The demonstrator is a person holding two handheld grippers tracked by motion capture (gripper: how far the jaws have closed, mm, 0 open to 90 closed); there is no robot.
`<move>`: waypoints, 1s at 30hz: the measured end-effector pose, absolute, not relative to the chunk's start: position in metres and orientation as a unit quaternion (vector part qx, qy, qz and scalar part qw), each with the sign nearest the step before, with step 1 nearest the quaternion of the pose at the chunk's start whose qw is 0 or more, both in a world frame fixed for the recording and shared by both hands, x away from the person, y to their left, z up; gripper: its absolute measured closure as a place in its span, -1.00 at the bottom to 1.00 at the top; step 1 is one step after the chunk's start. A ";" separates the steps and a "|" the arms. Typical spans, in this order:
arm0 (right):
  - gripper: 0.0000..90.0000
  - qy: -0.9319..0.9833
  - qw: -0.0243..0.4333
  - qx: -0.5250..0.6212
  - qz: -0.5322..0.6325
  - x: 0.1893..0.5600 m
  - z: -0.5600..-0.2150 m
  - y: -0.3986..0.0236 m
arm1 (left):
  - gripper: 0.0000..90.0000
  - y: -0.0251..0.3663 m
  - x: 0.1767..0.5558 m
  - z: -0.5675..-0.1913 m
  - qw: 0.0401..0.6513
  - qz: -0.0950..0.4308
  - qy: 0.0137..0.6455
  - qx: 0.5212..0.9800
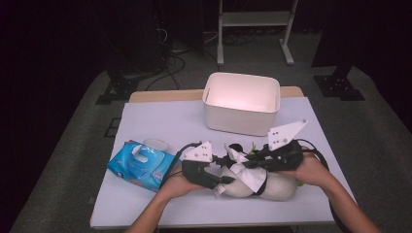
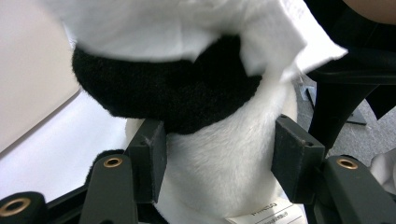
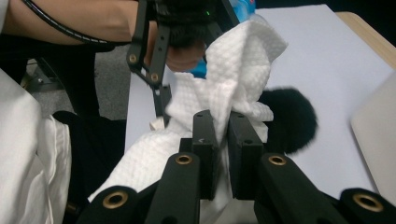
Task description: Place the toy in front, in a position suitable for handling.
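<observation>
Left gripper (image 2: 219, 158) clamps plush toy (image 2: 210, 177); right gripper (image 3: 223, 140) pinches wipe (image 3: 233, 70).

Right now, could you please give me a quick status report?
Left gripper clamps plush panda. Right gripper pinches white wipe on it. Bin behind, clear.

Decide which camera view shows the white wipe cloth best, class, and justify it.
The right gripper view: the white wipe stands close up, its waffle texture clear, pinched between the right tongs. The left gripper view shows a blurred flap over the panda plush toy. The high view shows small strips.
</observation>
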State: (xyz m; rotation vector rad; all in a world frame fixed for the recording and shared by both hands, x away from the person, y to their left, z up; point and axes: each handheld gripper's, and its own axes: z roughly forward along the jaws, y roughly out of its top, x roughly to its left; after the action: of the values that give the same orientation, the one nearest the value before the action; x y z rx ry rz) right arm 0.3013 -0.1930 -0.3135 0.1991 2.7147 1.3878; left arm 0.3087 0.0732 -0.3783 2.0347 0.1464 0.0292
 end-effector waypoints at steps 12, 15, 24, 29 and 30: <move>0.83 0.904 0.062 0.122 0.406 0.296 -0.345 -0.241 | -0.21 0.077 0.314 -0.388 0.532 -0.013 0.076 0.843; 0.83 0.895 0.054 0.135 0.422 0.294 -0.351 -0.250 | -0.29 0.074 0.312 -0.388 0.534 -0.011 0.075 0.842; 0.83 0.879 0.056 0.160 0.445 0.290 -0.357 -0.275 | -0.49 0.068 0.312 -0.390 0.530 -0.014 0.079 0.844; 0.84 0.871 0.049 0.168 0.460 0.290 -0.363 -0.282 | -0.60 0.061 0.311 -0.393 0.537 -0.022 0.080 0.840; 0.83 0.868 0.046 0.170 0.463 0.290 -0.364 -0.283 | -0.61 0.060 0.311 -0.395 0.537 -0.022 0.081 0.839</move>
State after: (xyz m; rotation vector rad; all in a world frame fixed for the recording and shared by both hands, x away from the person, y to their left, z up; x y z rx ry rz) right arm 0.2905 -0.2829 -0.3637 0.5192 2.6507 1.4140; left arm 0.3106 0.0595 -0.3946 1.9973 0.1923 -0.0525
